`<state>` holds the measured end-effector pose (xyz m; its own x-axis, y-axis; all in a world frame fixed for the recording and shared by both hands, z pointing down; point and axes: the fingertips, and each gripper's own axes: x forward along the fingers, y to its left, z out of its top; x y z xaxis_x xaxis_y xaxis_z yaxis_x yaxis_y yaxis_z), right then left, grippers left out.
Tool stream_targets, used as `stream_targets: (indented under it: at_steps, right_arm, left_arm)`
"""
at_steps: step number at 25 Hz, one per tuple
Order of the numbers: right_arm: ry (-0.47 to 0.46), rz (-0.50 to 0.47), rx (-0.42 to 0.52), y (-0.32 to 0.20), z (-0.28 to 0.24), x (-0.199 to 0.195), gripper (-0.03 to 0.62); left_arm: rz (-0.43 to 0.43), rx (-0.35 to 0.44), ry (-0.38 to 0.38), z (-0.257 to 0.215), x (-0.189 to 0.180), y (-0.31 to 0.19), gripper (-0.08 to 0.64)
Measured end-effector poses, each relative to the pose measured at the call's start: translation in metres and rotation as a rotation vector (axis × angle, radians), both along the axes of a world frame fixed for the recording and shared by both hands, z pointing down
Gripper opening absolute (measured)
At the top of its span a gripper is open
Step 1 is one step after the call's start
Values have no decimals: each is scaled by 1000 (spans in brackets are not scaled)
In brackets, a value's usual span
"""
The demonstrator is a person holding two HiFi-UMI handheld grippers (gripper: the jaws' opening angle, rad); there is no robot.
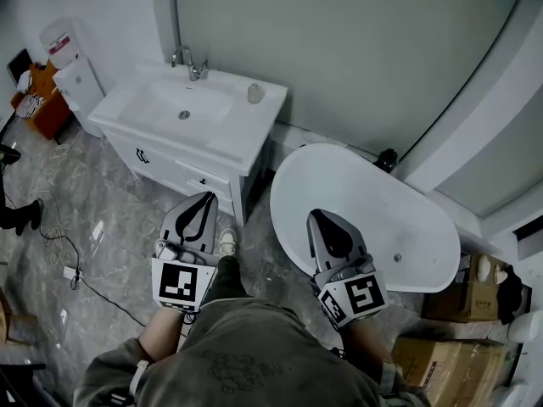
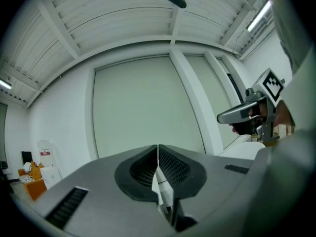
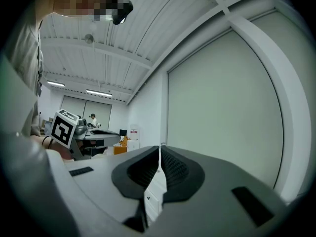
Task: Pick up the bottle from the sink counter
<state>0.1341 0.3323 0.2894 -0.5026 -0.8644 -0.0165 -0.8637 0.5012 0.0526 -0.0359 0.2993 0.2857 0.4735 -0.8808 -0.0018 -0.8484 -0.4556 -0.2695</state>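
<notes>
While the person stands over a grey marbled floor (image 1: 119,227), the olive sweatshirt (image 1: 254,354) fills the bottom of the head view and both arms reach forward from it. The left gripper (image 1: 206,196) and the right gripper (image 1: 316,214) are held level, side by side and apart, each with its marker cube nearest the body. In each gripper's own view the two dark ribbed jaws are clenched tip to tip with nothing between them.

A pale shoe (image 1: 227,242) shows just below the left gripper, and a thin cable (image 1: 102,295) trails across the floor to the left. Ahead of the left gripper stands a white vanity cabinet (image 1: 170,164). Its sink counter (image 1: 254,130) holds a rectangular basin (image 1: 174,104). Ahead of the right gripper lies a white oval bathtub (image 1: 373,202), with cardboard boxes (image 1: 441,350) beside its near right end.

The bottle (image 1: 254,92), small and pale, stands upright on the counter's far right corner, just right of the basin and well apart from both grippers. A chrome faucet (image 1: 193,63) rises behind the basin against the pale green wall (image 1: 339,49). A white water dispenser (image 1: 69,68) stands to the far left.
</notes>
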Motion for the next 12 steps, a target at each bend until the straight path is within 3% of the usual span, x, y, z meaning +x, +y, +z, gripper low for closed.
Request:
stream_targets:
  at_steps: [12]
  right_arm:
    - [-1,23,-49,-82,14,-12,34]
  left_arm:
    - [15,-56,0,20,-17,-80,20]
